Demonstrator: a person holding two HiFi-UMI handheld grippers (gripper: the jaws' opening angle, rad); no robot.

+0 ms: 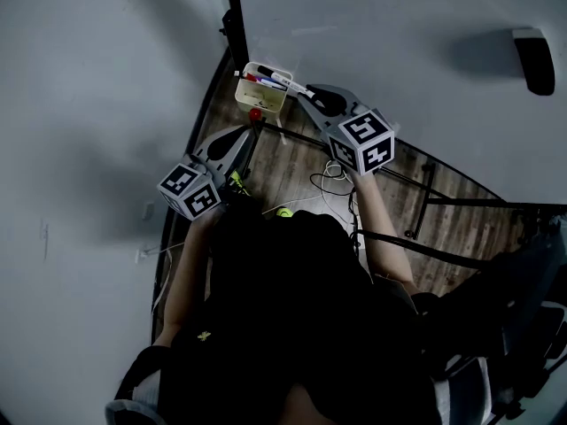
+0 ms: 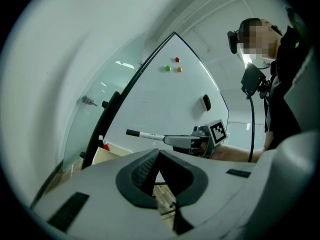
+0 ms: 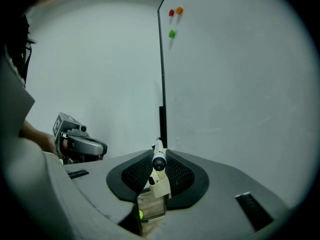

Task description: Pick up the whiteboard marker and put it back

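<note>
The whiteboard marker (image 1: 288, 83) is white with a dark cap. It lies clamped between the jaws of my right gripper (image 1: 307, 96) and sticks out past the fingertips, above a cream holder box (image 1: 263, 89) that has other markers in it. In the right gripper view the marker (image 3: 158, 156) points away from me, with the box (image 3: 159, 186) below it. From the left gripper view I see the marker (image 2: 147, 135) held level in front of the whiteboard (image 2: 165, 99). My left gripper (image 1: 251, 133) hangs beside the box, its jaws together with nothing between them.
The whiteboard (image 1: 399, 42) carries a black eraser (image 1: 536, 60) and three small magnets (image 2: 172, 66). A plain wall is on the left. Black stand legs (image 1: 425, 193) and loose cables (image 1: 332, 184) lie on the wooden floor below.
</note>
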